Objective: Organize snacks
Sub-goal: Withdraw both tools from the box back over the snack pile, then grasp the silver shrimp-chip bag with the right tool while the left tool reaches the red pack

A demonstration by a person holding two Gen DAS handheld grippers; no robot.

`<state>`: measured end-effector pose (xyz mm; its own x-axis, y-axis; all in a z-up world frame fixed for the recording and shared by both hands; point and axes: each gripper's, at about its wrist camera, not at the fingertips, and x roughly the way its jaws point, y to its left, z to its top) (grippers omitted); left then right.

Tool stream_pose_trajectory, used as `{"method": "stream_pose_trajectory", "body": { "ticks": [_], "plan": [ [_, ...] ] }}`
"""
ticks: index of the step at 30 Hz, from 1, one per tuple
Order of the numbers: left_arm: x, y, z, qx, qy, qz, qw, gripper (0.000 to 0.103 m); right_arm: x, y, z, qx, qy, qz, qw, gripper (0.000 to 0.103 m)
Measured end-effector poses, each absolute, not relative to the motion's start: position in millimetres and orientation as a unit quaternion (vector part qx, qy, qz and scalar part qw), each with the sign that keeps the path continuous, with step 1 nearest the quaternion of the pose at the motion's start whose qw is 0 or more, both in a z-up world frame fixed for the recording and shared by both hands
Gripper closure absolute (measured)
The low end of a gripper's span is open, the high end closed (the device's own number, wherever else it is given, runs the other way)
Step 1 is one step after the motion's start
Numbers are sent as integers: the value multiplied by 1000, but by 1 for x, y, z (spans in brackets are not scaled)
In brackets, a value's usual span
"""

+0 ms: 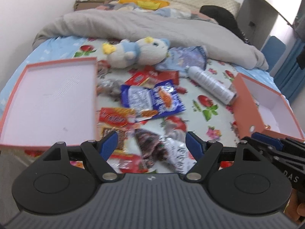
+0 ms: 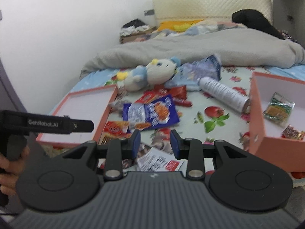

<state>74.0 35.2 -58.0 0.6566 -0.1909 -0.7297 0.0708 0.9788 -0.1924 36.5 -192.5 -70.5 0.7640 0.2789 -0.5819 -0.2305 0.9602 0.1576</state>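
Snack packets, among them a blue-and-white foil bag (image 1: 152,100), lie scattered on the floral-printed bedsheet (image 1: 198,103) between a shallow pink box lid (image 1: 49,99) and a deeper pink cardboard box (image 2: 266,145) holding what look like two small packets. Both the left tool (image 1: 150,143) and right tool (image 2: 155,141) hang released above them, grasping nothing. Farther back lie a white-and-blue plush toy (image 1: 141,52), a rumpled grey blanket (image 1: 152,24) and a cream quilted headboard (image 2: 211,7).

Left tongs (image 1: 150,141) gape wide; right tongs (image 2: 155,140) narrower, empty.

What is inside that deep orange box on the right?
In the orange box, two small snack packets lie on the white floor: a green-and-yellow one and a dark one nearer the front. The near wall hides the front strip of the floor.
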Motion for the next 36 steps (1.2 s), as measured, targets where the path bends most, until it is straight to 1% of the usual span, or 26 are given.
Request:
{"method": "stream_pose_trajectory", "body": {
  "ticks": [5,11,12,13,14,15,17,20,32,35,36],
  "plan": [
    [79,59,-72,-74,416,-49,905,22,39,-182,-86,32,333,148,931,66],
    [97,73,-103,-72,442,-50,893,23,50,-164,-107,6,357,171,918,66],
    [99,74,-107,-72,445,-53,891,23,53,-161,-111,2,364,174,915,63],
    [103,74,-112,-71,449,-57,889,23,56,-158,-115,-1,368,178,912,56],
    [107,74,-117,-69,454,-60,887,25,59,-156,-119,-4,371,183,911,46],
    [111,74,-122,-65,458,-62,884,27,61,-153,-123,-11,372,191,909,41],
    [120,72,-132,-59,467,-69,879,30,68,-147,-132,-27,378,204,903,41],
    [134,70,-143,-47,477,-79,874,32,81,-136,-149,-56,386,214,895,41],
    [185,52,-171,31,511,-108,852,32,135,-126,-197,-80,414,248,872,41],
    [191,49,-175,43,518,-112,847,32,137,-125,-206,-79,420,255,867,43],
    [193,48,-177,44,520,-113,845,32,137,-124,-209,-82,424,253,866,48]
  ]
}}
